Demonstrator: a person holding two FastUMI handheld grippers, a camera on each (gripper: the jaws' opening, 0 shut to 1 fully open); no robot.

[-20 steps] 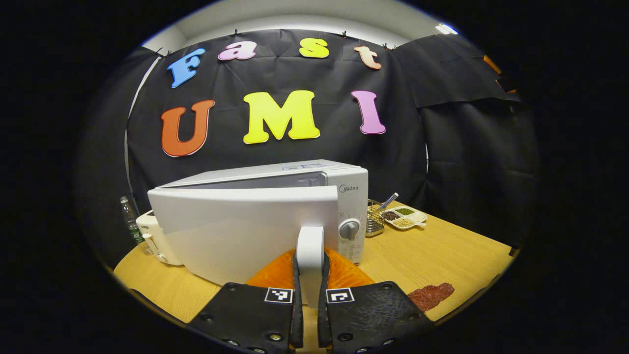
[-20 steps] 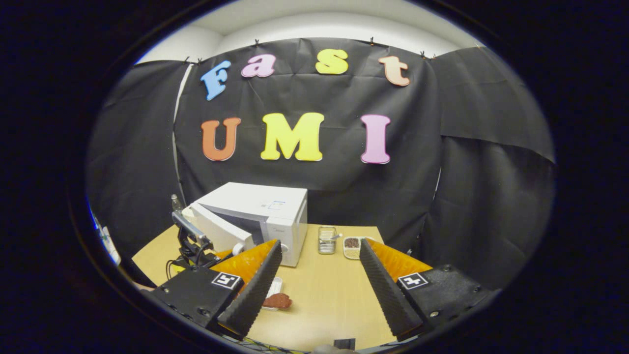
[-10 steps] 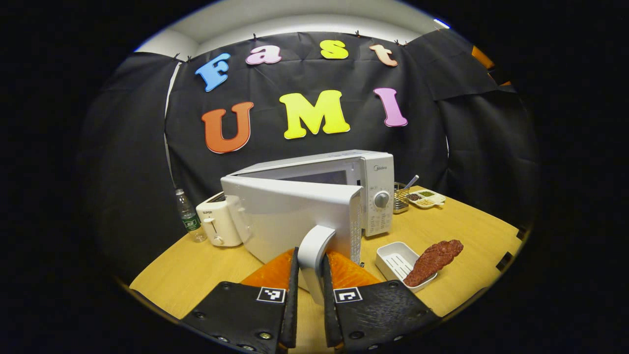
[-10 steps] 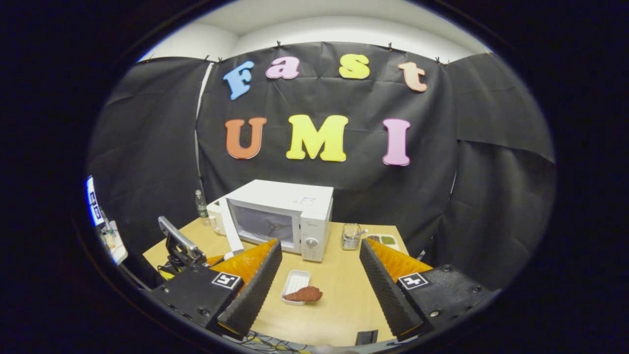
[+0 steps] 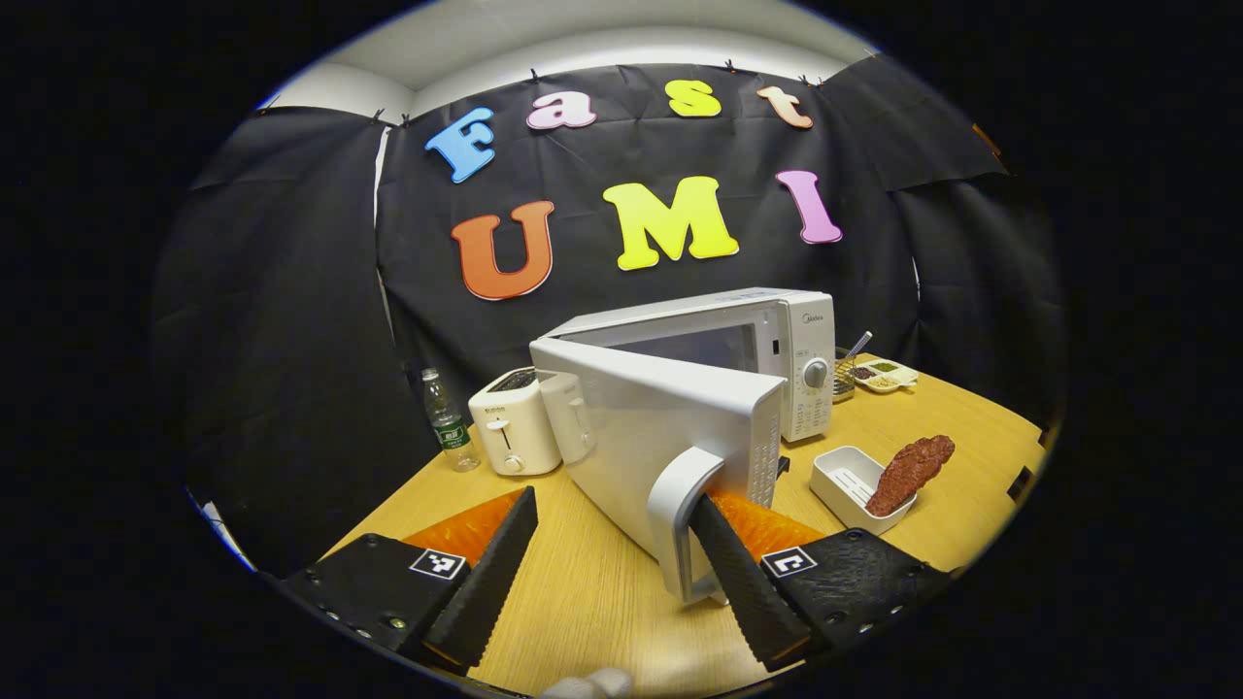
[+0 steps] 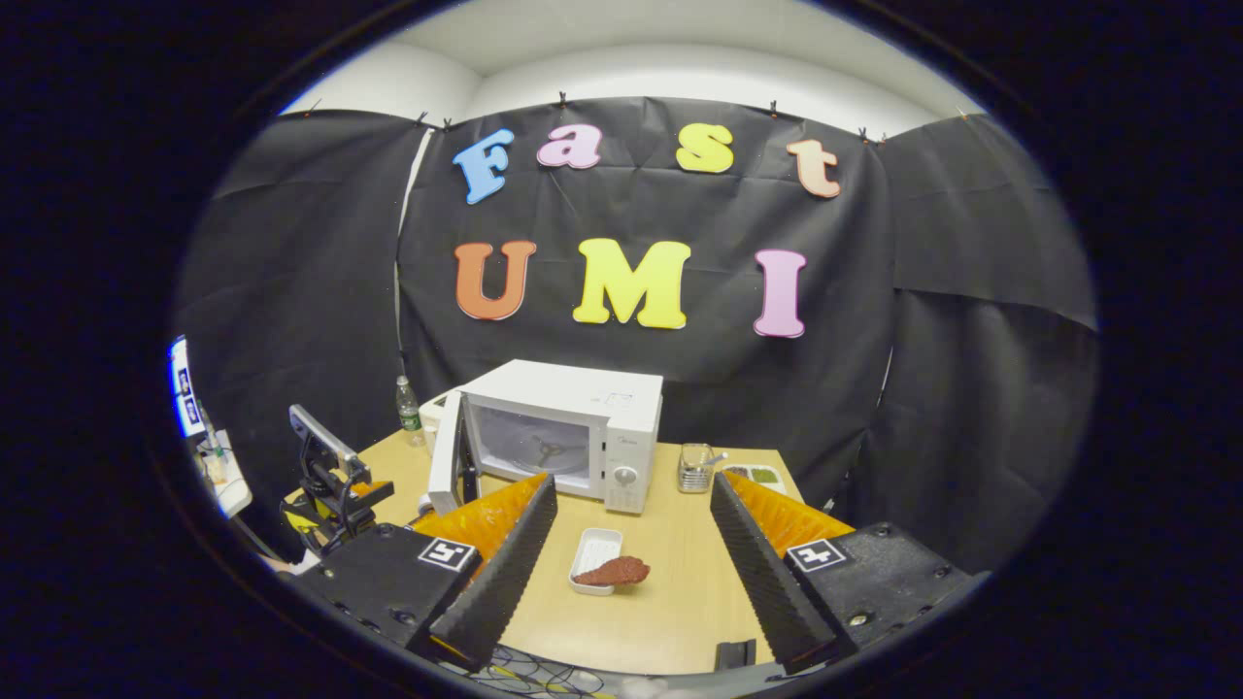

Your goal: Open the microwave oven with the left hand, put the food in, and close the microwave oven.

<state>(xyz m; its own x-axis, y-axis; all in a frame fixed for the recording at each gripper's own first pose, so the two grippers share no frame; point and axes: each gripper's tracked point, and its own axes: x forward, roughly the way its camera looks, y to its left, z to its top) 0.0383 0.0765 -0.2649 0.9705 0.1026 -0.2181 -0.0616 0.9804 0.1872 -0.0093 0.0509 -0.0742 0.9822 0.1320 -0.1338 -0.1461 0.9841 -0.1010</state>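
The white microwave (image 5: 791,335) stands on the wooden table (image 5: 583,592) with its door (image 5: 670,437) swung wide open. My left gripper (image 5: 612,503) is open; the door handle (image 5: 677,515) sits just inside its right finger (image 5: 738,578), and the left finger is well clear. A brown piece of food (image 5: 908,461) lies across a small white tray (image 5: 843,478) to the right of the door. In the right gripper view, my right gripper (image 6: 631,485) is open and empty above the table, with the food (image 6: 612,571) and tray (image 6: 592,549) below and the open microwave (image 6: 568,427) beyond.
A white toaster (image 5: 515,419) and a small bottle (image 5: 447,427) stand left of the microwave. A wire basket (image 5: 843,377) and a divided dish (image 5: 884,374) sit to its right. The left gripper (image 6: 330,476) is at the table's left edge in the right gripper view.
My left gripper has opened and let go of the door handle. The door has swung further open. The right gripper stays open and has drifted a little.
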